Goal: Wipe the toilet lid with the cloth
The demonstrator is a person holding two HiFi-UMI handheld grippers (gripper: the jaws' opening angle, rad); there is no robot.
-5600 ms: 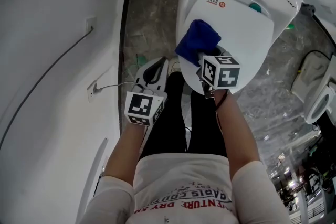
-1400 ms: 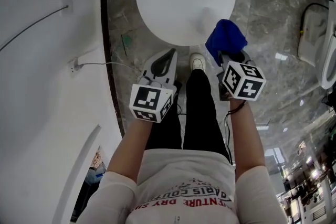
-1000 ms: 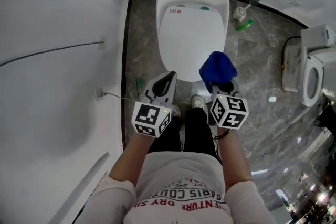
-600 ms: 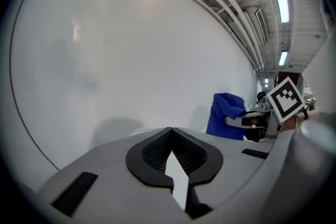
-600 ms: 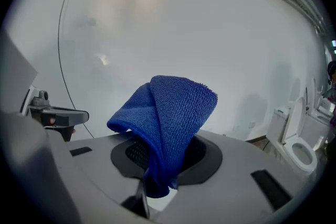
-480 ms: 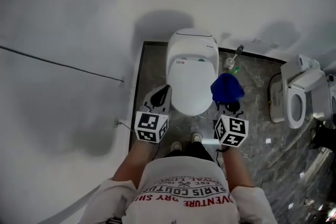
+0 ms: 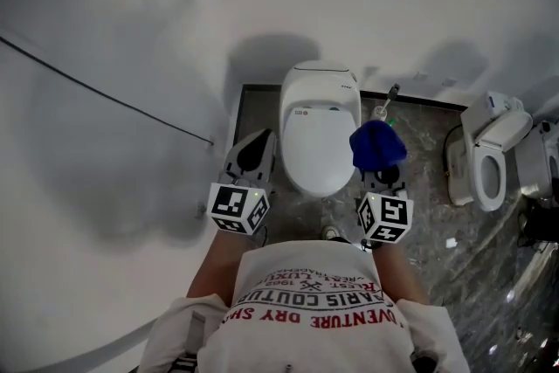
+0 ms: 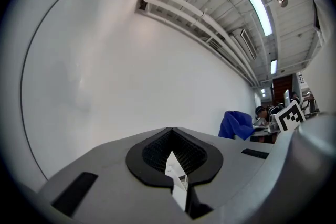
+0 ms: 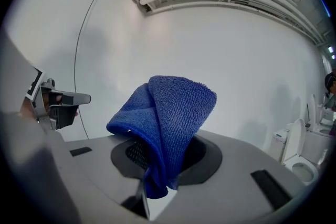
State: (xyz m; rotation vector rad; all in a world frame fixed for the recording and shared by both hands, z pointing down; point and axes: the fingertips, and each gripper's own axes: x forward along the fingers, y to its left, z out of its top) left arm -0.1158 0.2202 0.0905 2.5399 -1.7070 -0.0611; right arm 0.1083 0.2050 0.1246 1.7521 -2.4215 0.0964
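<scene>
The white toilet stands against the wall with its lid point(image 7: 319, 144) down, in the upper middle of the head view. My right gripper point(image 7: 382, 177) is shut on a bunched blue cloth point(image 7: 377, 144), held in the air to the right of the toilet and well clear of the lid. In the right gripper view the cloth point(image 9: 169, 123) stands up out of the right gripper point(image 9: 149, 194). My left gripper point(image 7: 251, 151) hovers left of the toilet. Its jaws meet with nothing between them in the left gripper view point(image 8: 177, 186), where the cloth point(image 8: 237, 124) shows at the right.
A second toilet point(image 7: 486, 160) with its seat up stands at the right. A toilet brush point(image 7: 384, 106) leans by the wall behind the first toilet. The floor is grey marble point(image 7: 428, 188). A thin cable point(image 7: 105, 90) runs down the white wall at left.
The cloth was pressed on the lid seconds ago. Since then both grippers came off it and I have drawn back; the toilet now looks small and far, the cloth still held.
</scene>
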